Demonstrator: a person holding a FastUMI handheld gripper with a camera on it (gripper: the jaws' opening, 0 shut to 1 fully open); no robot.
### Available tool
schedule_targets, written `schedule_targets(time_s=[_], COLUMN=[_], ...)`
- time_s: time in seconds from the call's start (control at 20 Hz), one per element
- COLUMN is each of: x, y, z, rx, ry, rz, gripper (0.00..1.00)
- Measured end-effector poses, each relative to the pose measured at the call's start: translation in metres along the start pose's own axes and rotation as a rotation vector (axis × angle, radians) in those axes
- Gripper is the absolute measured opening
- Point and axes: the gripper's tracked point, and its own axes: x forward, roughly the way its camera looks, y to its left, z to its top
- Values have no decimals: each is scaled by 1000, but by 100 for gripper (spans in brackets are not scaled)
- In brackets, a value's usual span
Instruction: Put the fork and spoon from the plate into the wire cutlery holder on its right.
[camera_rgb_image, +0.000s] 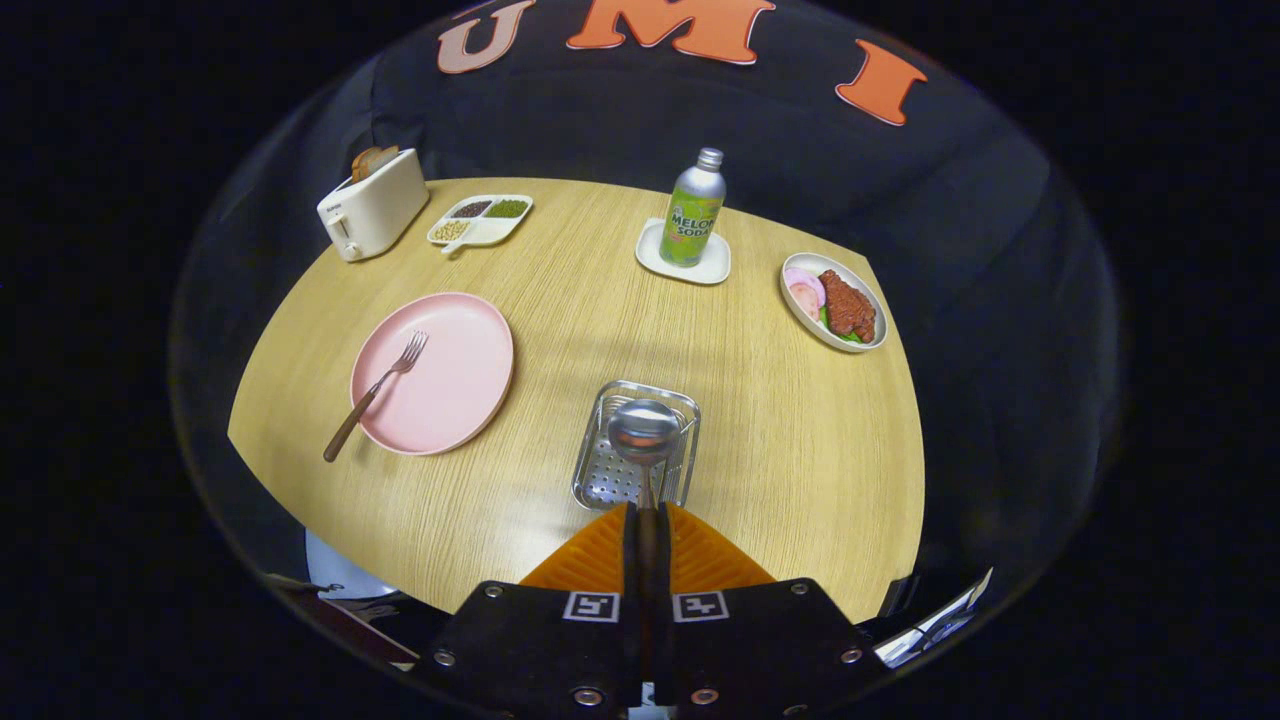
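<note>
The tool (647, 522) is closed tight, both orange fingers (598, 556) pressed on the spoon (645, 436) handle, and it points forward and down over the surface (760, 420). The spoon's bowl sticks out just ahead of the fingertips, hanging right above the wire cutlery holder (634, 445). Off to the holder's left sits the pink plate (433, 372), and the fork (375, 392) lies on it, tines up on the plate, brown handle poking over the near rim. Beyond them: a melon soda bottle (694, 209) on a white coaster (684, 254), a dish of food (833, 301), a toaster (373, 204) and a divided tray (480, 220).
</note>
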Motion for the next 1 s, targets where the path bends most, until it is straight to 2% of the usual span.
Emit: schedule_targets(time_s=[0.25,0.55,0.85,1.0], x=[7,18,27,25], y=[0,3,0,4], z=[-2,-14,-7,1], rx=[-96,-98,-87,-77], ry=[119,255,269,239], rz=[34,89,83,93], gripper=[5,5,9,16])
